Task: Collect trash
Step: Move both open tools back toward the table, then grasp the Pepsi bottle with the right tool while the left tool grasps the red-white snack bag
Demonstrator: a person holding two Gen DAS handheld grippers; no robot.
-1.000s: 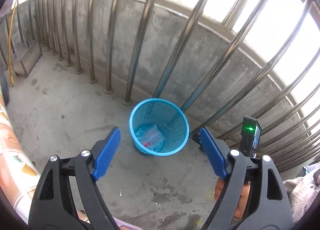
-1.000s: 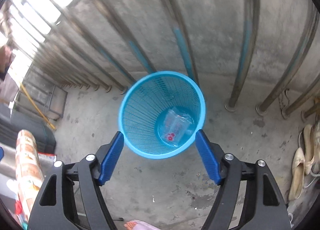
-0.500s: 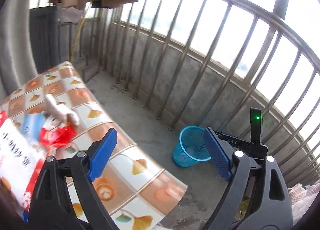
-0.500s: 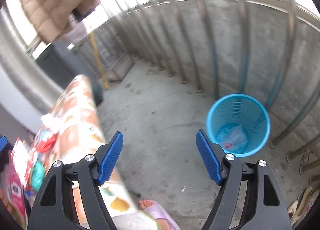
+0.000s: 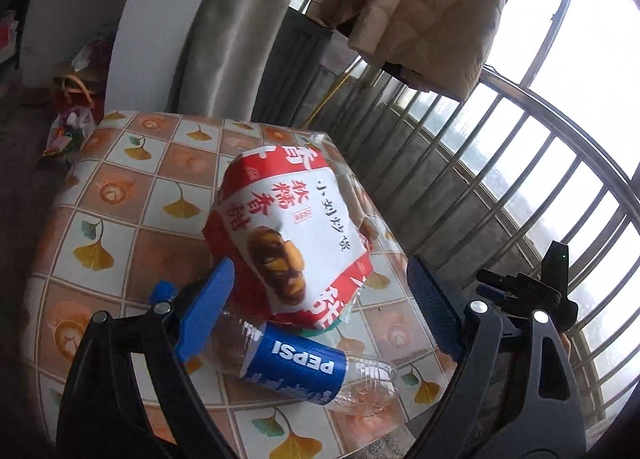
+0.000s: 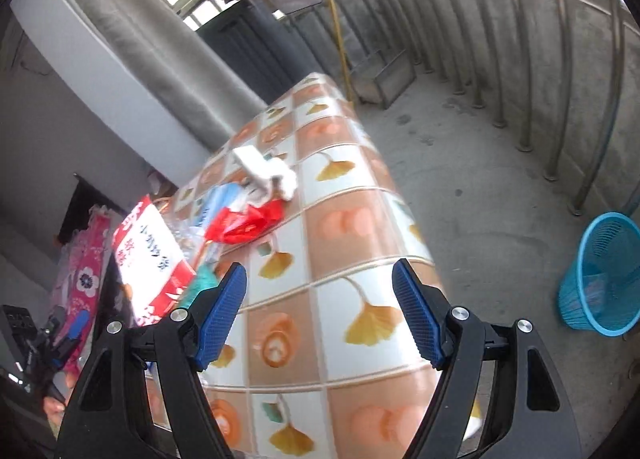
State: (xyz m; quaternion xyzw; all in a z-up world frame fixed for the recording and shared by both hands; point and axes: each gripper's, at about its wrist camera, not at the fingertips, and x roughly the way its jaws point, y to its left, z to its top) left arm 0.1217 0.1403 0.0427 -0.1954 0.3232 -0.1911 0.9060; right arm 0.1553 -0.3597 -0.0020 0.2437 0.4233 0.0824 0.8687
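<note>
On a balcony w/ metal railing (image 5: 532,163), a table (image 6: 348,219) in an orange-and-white leaf-print cloth fills most of both views. Trash lies on it: a big red-and-white snack bag (image 5: 292,235) mid-table; an empty Pepsi bottle (image 5: 296,363) on its side at the near edge, touching the bag's near end; farther off, a red wrapper (image 6: 248,223) and a crumpled white tissue (image 6: 266,173) close together. A blue mesh bin (image 6: 600,271) stands on the concrete floor, well apart from the table to the right, w/ something clear already inside. Left gripper (image 5: 320,311) hangs above the bottle and bag, jaws spread wide, holding nothing. Right gripper (image 6: 320,315) hangs over bare cloth near the table's right edge, jaws also wide, empty. Likely next: a pick from the pile. Risks, as a guess: the round, smooth bottle could roll off the near edge if a pad nudges it rather than clamps it; the puffy bag may slip or drag the bottle along, since they touch; both grippers are close and could clash over one item.
</note>
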